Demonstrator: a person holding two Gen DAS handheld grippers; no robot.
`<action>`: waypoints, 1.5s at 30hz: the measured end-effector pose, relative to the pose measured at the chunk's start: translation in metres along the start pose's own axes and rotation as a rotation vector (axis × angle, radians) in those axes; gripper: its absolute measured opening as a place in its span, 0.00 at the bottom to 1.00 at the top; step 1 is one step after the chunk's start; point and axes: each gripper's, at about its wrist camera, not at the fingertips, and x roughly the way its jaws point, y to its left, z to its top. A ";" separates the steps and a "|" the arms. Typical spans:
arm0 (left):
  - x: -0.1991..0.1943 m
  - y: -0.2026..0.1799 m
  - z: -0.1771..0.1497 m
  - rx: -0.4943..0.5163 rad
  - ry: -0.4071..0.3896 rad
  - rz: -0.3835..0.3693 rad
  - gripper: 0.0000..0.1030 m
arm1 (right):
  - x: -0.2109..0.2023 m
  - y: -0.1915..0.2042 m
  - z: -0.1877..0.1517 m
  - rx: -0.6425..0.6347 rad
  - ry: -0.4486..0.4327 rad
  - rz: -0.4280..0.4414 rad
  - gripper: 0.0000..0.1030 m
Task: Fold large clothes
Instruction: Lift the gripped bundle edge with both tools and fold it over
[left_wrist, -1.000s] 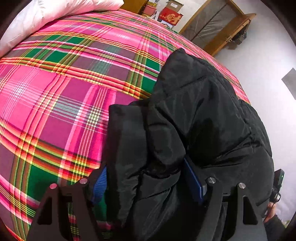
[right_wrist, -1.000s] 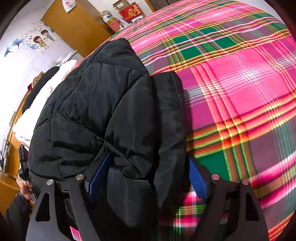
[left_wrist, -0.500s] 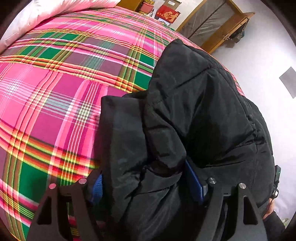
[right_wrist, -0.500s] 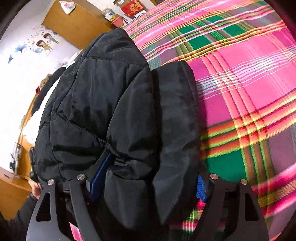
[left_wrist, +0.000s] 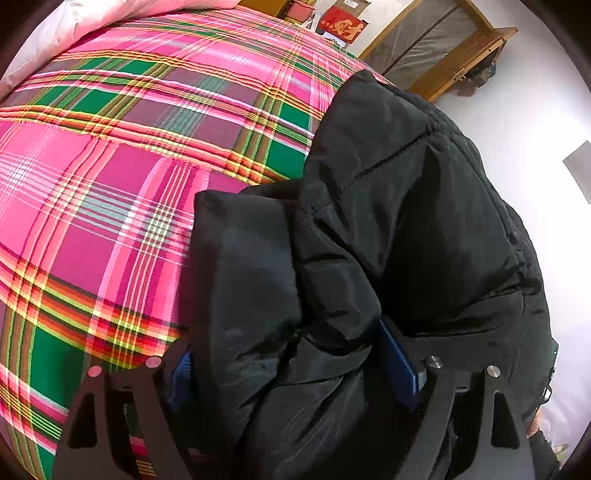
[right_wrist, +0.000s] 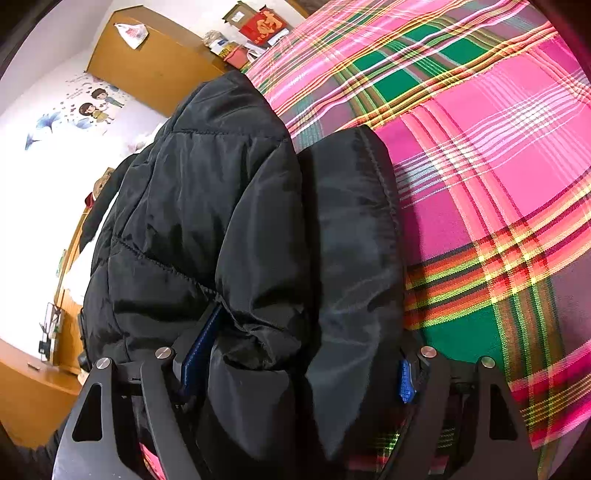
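A black puffer jacket (left_wrist: 388, 240) is bunched up and held above a bed with a pink, green and yellow plaid cover (left_wrist: 110, 184). My left gripper (left_wrist: 291, 369) is shut on a thick fold of the jacket, its blue pads pressed into the fabric. My right gripper (right_wrist: 295, 365) is shut on the other end of the same jacket (right_wrist: 221, 221). A flat black panel of the jacket (right_wrist: 354, 240) hangs beside the quilted part. The plaid cover (right_wrist: 498, 166) fills the right of the right wrist view.
A white pillow (left_wrist: 55, 33) lies at the bed's far left corner. A wooden-framed panel (left_wrist: 443, 40) leans on the white wall. A wooden cabinet (right_wrist: 147, 74) and a red box (right_wrist: 262, 22) stand beyond the bed. A wooden desk (right_wrist: 33, 384) is at lower left.
Both grippers have lifted and carried the jacket further over the bed; the jacket fills more of both views. The grips have not changed.
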 end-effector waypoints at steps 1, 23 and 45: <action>0.001 -0.001 0.004 0.000 0.000 0.002 0.84 | 0.000 -0.001 0.001 0.008 0.006 0.002 0.75; -0.043 -0.044 -0.002 0.084 -0.131 0.106 0.25 | -0.025 0.059 0.006 -0.083 -0.039 -0.132 0.25; -0.137 -0.072 -0.014 0.122 -0.268 0.031 0.23 | -0.088 0.107 0.001 -0.154 -0.122 -0.078 0.23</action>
